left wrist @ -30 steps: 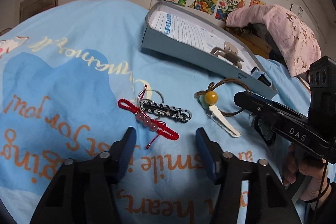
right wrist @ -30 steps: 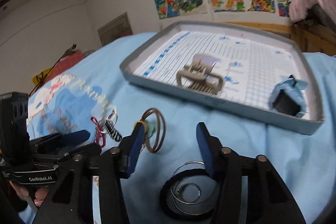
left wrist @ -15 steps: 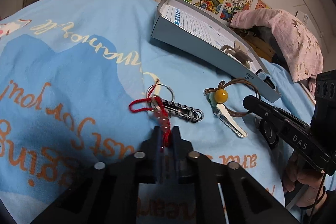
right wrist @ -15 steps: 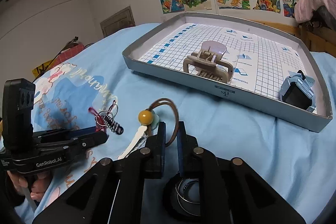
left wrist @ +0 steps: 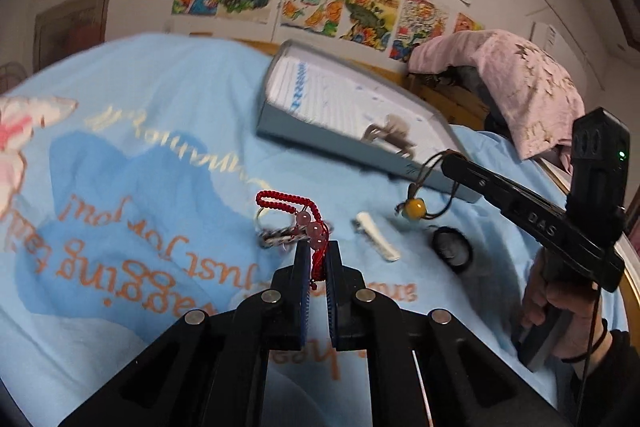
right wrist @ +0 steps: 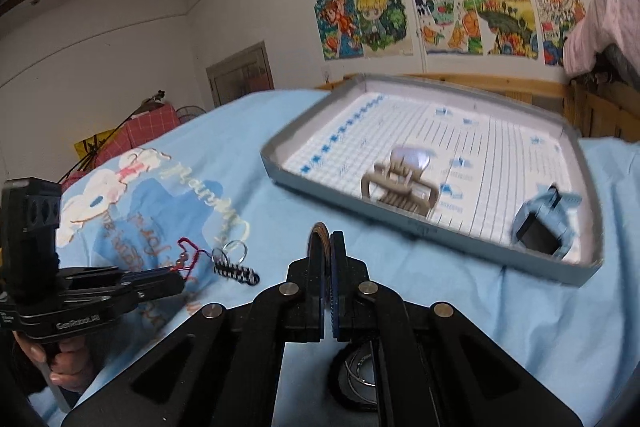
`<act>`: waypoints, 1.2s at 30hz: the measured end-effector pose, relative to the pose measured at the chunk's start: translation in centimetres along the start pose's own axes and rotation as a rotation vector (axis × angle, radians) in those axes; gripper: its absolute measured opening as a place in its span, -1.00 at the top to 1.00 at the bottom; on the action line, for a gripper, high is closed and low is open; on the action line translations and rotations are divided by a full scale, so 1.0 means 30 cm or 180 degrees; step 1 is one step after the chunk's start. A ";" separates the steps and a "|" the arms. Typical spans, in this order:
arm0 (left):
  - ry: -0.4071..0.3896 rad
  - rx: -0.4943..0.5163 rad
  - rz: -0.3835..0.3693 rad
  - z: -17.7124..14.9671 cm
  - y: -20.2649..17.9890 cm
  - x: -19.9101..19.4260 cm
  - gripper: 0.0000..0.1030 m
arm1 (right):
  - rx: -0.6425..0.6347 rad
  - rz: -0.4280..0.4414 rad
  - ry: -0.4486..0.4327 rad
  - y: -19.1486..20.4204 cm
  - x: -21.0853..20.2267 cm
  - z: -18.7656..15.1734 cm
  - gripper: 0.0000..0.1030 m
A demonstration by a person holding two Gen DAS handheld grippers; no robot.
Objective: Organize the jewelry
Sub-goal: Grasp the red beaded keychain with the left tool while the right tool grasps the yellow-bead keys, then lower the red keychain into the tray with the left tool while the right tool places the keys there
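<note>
Your left gripper point(left wrist: 318, 255) clamps the red braided cord bracelet with pink beads point(left wrist: 298, 213). Your right gripper point(right wrist: 326, 247) clamps the brown cord necklace with a yellow bead point(left wrist: 416, 207) near the grey cardboard tray point(right wrist: 420, 227).

Tray point(right wrist: 576, 269) and hair claw point(right wrist: 400, 183): blurred in both views; grid print unreadable. Keychain point(left wrist: 280, 237): blurred and partly hidden behind the red bracelet point(left wrist: 296, 203). Brown cord point(right wrist: 319, 233): only its edge shows above the right gripper point(right wrist: 326, 247). Rings point(right wrist: 360, 371): mostly hidden beneath that gripper's frame. Blanket point(left wrist: 140, 167) lettering: partly cut off.
</note>
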State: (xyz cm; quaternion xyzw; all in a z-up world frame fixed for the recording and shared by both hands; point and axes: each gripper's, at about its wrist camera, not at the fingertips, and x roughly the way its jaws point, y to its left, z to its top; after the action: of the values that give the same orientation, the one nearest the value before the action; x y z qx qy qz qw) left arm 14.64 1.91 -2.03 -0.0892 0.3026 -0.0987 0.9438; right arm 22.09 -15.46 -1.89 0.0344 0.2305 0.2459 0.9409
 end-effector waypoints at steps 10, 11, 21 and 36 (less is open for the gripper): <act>-0.0254 0.0272 -0.0104 0.242 -0.155 0.044 0.86 | 0.0104 -0.0227 -0.0420 -0.109 -0.120 0.128 0.95; -0.0273 0.0277 -0.0108 0.267 -0.168 0.071 0.86 | 0.0139 -0.0264 -0.0468 -0.131 -0.124 0.140 0.95; -0.0077 0.0434 0.0053 0.370 -0.224 0.413 0.86 | 0.0261 -0.0585 -0.0628 -0.305 -0.016 0.171 0.95; 0.0125 0.0042 0.0072 0.332 -0.155 0.523 0.48 | 0.0395 -0.0649 -0.0014 -0.364 0.168 0.099 0.92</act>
State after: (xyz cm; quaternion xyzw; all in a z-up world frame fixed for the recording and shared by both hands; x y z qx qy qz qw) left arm 32.41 -5.27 -1.67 -0.0775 0.3214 -0.0918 0.9393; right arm 32.20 -22.49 -3.28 0.0696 0.2456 0.1341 0.9575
